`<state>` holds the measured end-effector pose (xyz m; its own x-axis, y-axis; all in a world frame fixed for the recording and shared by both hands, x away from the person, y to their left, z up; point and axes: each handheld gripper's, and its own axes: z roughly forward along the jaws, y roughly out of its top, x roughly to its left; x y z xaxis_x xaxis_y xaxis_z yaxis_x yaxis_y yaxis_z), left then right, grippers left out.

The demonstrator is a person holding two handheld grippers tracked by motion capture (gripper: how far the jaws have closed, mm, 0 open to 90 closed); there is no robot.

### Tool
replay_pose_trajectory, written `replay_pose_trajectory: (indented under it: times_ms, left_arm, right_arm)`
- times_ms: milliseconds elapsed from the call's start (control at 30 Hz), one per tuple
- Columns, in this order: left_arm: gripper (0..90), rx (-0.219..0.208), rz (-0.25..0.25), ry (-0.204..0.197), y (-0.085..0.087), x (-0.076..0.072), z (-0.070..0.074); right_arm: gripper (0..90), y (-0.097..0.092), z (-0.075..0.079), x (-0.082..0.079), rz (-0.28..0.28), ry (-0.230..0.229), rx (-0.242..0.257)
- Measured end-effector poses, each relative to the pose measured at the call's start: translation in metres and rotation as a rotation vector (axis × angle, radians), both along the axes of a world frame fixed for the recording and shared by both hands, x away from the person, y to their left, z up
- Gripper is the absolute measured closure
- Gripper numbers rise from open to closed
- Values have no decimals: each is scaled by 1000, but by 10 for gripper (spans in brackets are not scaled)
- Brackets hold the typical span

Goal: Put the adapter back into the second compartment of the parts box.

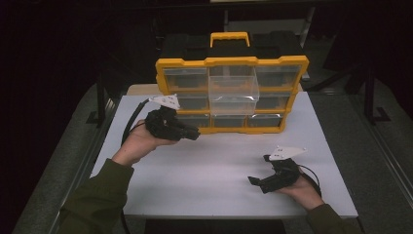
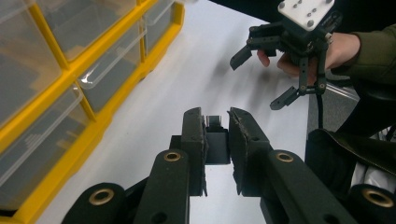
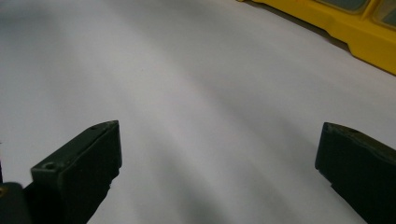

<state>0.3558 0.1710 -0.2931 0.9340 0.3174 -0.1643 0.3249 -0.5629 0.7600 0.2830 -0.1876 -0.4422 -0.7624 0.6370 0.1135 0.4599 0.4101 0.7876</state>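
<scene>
Well apart, tools (image 1: pixel 195 134) (image 1: pixel 254 181) over bare table (image 1: pixel 219 165)

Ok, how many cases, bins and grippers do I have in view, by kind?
Yellow plastic organiser case: 1
Clear plastic bin at its middle: 1
Black toolbox with yellow handle, behind: 1
Black two-jaw grippers: 2, left gripper and right gripper
Total: 5

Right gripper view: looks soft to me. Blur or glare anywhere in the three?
Right gripper view: table smeared in soft streaks, jaws near the lens fuzzy. Left gripper view: sharper, a glare spot on a clear bin of the organizer. High view: surroundings near black, white table bright, hazy reflections on the clear lid.
</scene>
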Motion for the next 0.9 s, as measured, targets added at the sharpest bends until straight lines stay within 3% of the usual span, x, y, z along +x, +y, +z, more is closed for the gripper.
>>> replay_pose_trajectory:
  times_ms: [900]
  left_arm:
    - [768,-34,-21,-16,4,11,45]
  right_arm:
    - [1,0,0,0,1,1,-2]
